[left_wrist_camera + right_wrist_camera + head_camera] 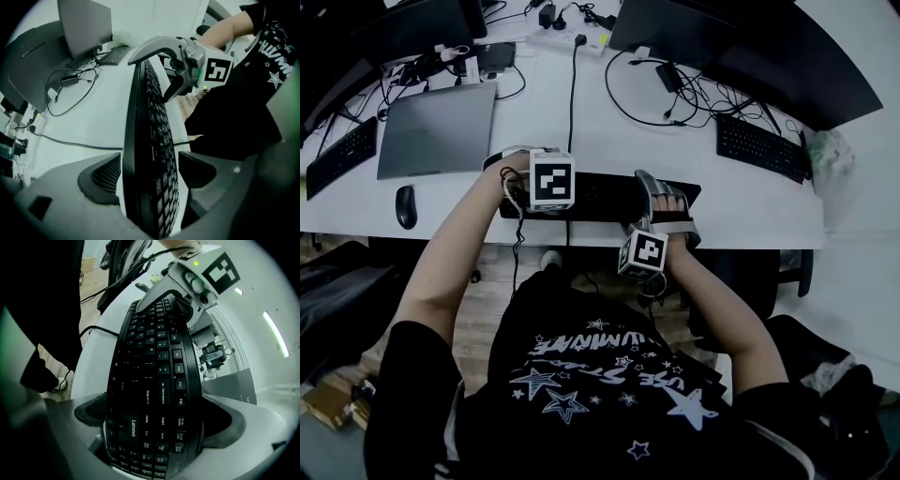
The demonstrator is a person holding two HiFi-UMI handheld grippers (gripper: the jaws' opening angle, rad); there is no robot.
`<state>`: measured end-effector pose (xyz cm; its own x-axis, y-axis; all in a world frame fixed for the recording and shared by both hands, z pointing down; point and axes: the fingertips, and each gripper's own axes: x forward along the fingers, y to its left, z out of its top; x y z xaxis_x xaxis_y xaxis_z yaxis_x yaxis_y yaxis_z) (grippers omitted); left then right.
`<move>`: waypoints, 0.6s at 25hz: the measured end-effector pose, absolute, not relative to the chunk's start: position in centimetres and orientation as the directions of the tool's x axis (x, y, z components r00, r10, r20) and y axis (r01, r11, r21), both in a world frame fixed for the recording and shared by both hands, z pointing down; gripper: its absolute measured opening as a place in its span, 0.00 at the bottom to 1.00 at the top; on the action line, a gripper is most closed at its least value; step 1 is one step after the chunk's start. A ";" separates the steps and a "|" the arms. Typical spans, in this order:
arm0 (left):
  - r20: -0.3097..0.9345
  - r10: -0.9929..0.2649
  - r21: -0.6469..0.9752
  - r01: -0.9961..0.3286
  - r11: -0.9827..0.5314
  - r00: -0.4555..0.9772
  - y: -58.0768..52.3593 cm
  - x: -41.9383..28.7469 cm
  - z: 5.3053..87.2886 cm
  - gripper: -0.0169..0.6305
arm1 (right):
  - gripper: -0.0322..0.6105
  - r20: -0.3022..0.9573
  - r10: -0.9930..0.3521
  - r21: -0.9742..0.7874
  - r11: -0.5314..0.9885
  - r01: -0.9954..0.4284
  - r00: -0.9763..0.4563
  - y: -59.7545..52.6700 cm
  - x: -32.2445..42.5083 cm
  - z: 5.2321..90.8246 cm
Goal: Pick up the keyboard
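Keyboard (600, 195) lies along the worktop's (609, 122) near edge, centre. Left claw (151, 172) straddles its left end and right claw (157, 418) its right end. Laptop (439, 127) sits behind and to the left, mouse (406, 206) left of the keyboard by the near edge. Second keyboard (339, 155) far left, third keyboard (761, 145) behind right. Power strip (567, 39) at the back, between the monitors (750, 42).

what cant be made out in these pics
- Head view: the keyboard ends, covered by the left gripper and right gripper; also whether it touches the desk.
- Left gripper view: key print; the keyboard is edge-on and dark.
- Right gripper view: the keyboard's near end, cut off at the bottom edge.
- Head view: plugs at the desk's back edge, too small and dark.
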<state>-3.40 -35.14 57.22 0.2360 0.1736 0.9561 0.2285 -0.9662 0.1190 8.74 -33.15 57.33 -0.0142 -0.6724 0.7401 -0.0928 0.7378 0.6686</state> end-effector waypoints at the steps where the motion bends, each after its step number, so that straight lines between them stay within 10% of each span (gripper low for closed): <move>1: 0.955 0.176 0.119 0.232 -0.965 0.241 -35.0 -3.1 57.2 0.64 | 0.95 0.727 -0.686 0.683 0.726 -0.087 -0.021 -33.0 8.8 57.2; 15: 0.962 0.179 0.143 0.182 -0.973 0.205 -31.0 -3.8 56.6 0.19 | 0.95 0.522 -0.851 0.846 0.525 -0.099 -0.049 -33.3 7.9 54.7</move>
